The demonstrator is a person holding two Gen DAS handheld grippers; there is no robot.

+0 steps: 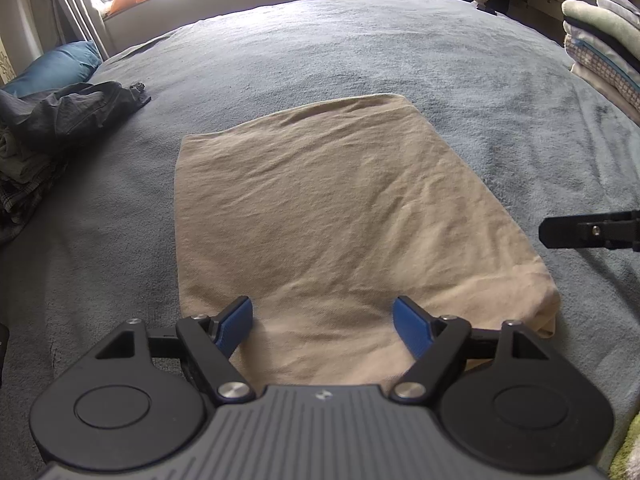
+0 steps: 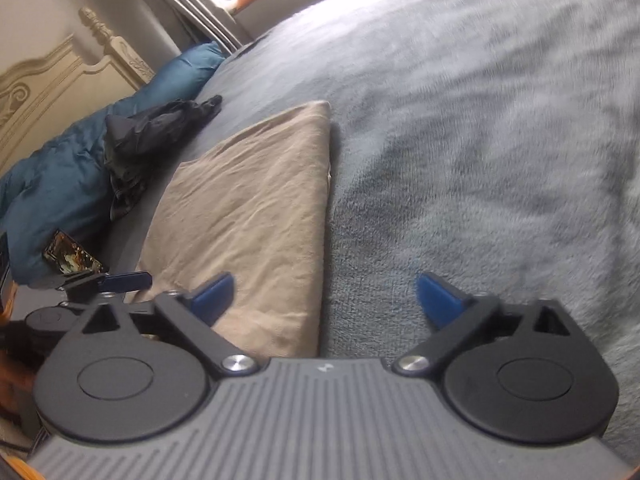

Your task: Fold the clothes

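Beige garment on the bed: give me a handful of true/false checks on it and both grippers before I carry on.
1. The beige garment lies folded flat on the grey blanket. True.
2. The left gripper is clamped on the garment. False: its jaws stand open over the near edge, gripping nothing.
3. The right gripper is open with nothing pinched. True.
4. The dark crumpled clothes sit on top of the beige garment. False: they lie apart from it, near the blue pillow.
5. A stack of folded laundry shows at the right edge of the left wrist view. True.
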